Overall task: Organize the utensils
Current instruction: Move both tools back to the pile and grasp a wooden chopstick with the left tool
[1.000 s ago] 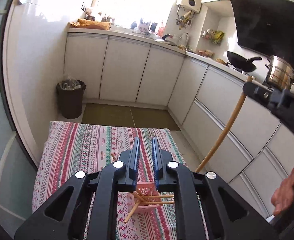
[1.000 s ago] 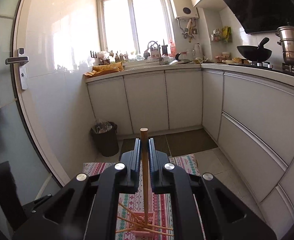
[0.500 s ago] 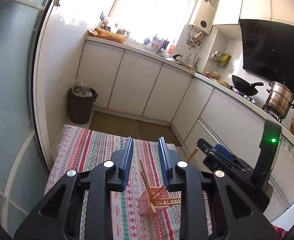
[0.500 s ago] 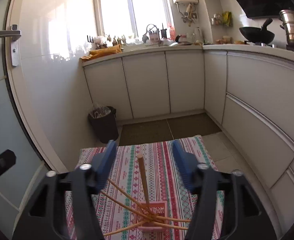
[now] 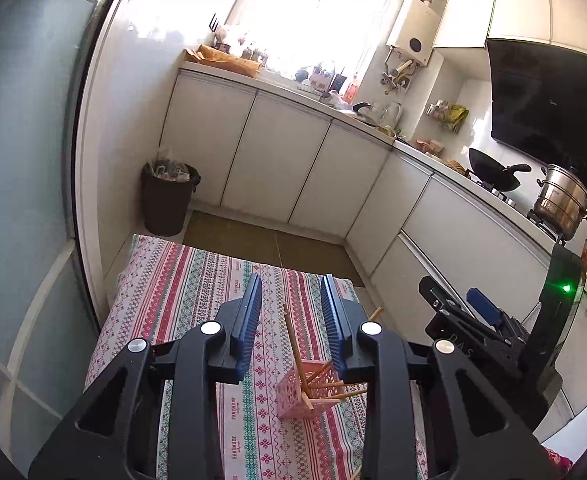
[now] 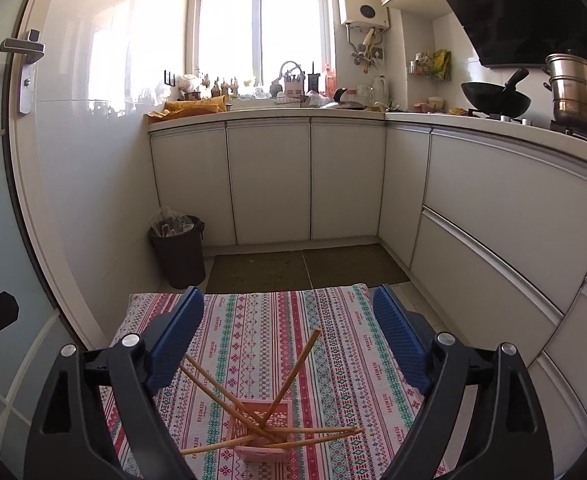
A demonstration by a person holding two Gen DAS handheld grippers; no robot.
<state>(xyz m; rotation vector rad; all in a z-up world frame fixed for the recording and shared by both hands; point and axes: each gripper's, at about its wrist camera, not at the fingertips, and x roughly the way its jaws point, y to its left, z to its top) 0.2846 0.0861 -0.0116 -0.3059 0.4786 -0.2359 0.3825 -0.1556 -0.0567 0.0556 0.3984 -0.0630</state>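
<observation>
Chopsticks (image 6: 277, 424) splayed in pink basket (image 6: 263, 446) on surface (image 6: 333, 360). Right tool (image 6: 289, 336) just opened wide, empty; left tool (image 5: 291, 316) opening, empty.

Sunlit, window (image 6: 259, 20) glare, fisheye-warped edges

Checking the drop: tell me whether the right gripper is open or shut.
Open. The right gripper has just been opening; its blue pads stand wide apart, and the chopsticks lean in the pink basket below, untouched.

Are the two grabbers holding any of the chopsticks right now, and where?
No. The right gripper has just opened and its jaws are empty; the left gripper grips nothing either. The chopsticks lean in the pink basket.
</observation>
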